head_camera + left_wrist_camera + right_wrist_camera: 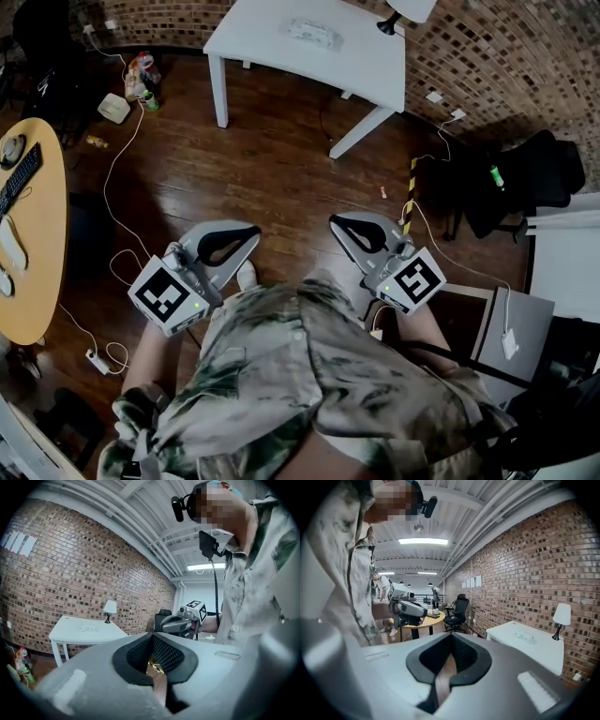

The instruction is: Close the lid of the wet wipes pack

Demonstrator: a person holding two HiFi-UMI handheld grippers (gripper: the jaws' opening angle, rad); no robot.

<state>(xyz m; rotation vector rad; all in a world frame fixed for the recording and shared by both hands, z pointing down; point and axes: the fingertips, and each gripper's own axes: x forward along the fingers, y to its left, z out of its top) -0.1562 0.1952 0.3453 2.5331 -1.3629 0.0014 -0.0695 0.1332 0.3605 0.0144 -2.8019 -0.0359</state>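
**Both grippers idle, wipes pack across the room**

I hold both grippers low against my waist, pointing forward, because there is nothing to work on yet. My left gripper (253, 231) has its jaws together with nothing between them, and my right gripper (337, 223) is the same – tips meeting, only floor showing through the gap behind them.

Below and ahead lies dark wooden floor (272, 178), crossed by a white cable (117, 159). A round wooden table (42, 244) with a keyboard (19, 178) sits off to my left, and a black office chair (525, 178) to my right.

Farther on stands the white table (375, 66) by the brick wall (487, 47). The wet wipes pack (314, 34) lies flat on it near a small lamp (389, 23), well apart from both grippers. From here I cannot tell how its lid sits. I judge the task not yet begun – I would need to walk over first.
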